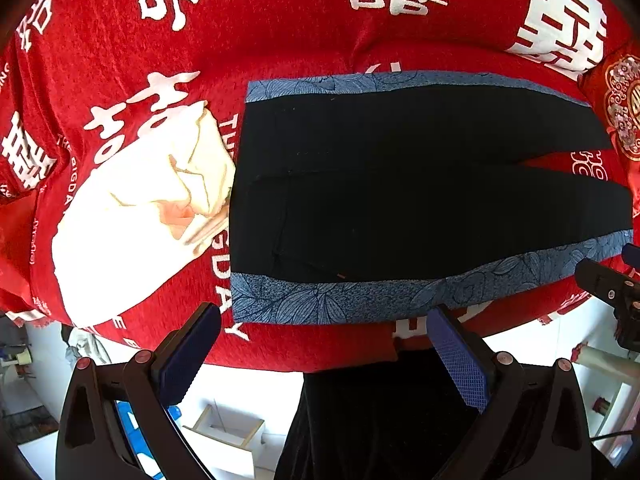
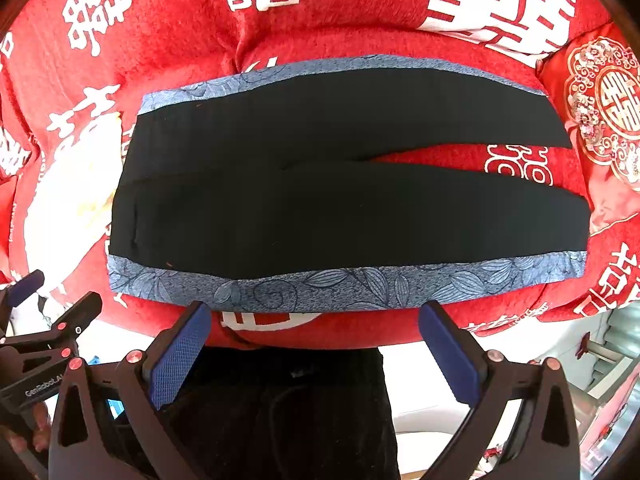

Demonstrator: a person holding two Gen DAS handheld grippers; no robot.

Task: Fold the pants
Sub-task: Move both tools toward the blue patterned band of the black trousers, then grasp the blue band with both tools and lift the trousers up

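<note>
The pants [image 2: 344,184] lie flat on the bed [image 2: 360,24] at frame centre. My left gripper [image 1: 324,344] and right gripper [image 2: 316,336] hover at the near hem, jaws wide, empty, positioned to grasp.

The left gripper [image 1: 324,354] is a matte black frame whose two arms end in fingers [image 1: 460,360] faced with dark blue pads of fine cross-hatched grip texture. Small round red-copper screw heads [image 1: 143,357] mark the pivots at ten and two o'clock of the frame, and triangular cut-outs lighten the outer links. The right gripper [image 2: 314,354] has the same build: black linkages, blue textured pads [image 2: 176,360], paired reddish screws [image 2: 494,356]. In the right wrist view the other tool's black body carries white lettering "GenRobot.AI" [image 2: 42,386] at eight o'clock. The person wears dark black clothing [image 2: 288,412], seen at six o'clock between the arms.
</note>
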